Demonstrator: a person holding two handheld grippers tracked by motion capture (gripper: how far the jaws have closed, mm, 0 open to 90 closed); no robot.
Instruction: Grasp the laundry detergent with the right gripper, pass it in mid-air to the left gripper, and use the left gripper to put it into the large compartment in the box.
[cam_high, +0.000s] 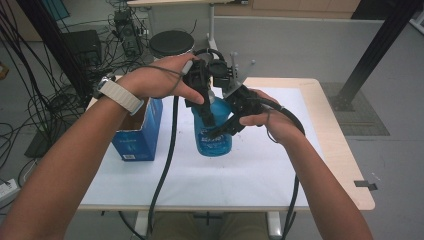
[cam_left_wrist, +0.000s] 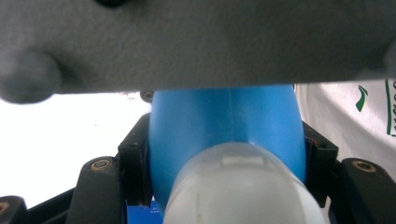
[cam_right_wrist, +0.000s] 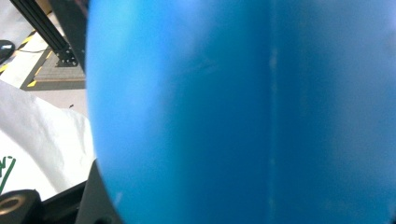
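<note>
A blue plastic bottle (cam_high: 214, 144) with printed lettering stands at the middle of the white-covered table (cam_high: 250, 172). My left gripper (cam_high: 206, 114) comes down from above and is shut on its upper part. In the left gripper view the black jaws press both sides of the blue bottle (cam_left_wrist: 224, 116), just behind its white cap (cam_left_wrist: 243, 186). My right gripper (cam_high: 223, 127) reaches in from the right and is shut on the bottle's body. In the right gripper view the bottle's blue wall (cam_right_wrist: 243, 112) is pressed close to the camera, with one black jaw at the lower left.
An open blue carton (cam_high: 140, 131) stands left of the bottle. The right gripper's grey plate (cam_left_wrist: 196, 42) crosses the top of the left gripper view. A round black stool (cam_high: 171, 44) and tangled cables (cam_high: 30, 105) lie beyond the table's far left.
</note>
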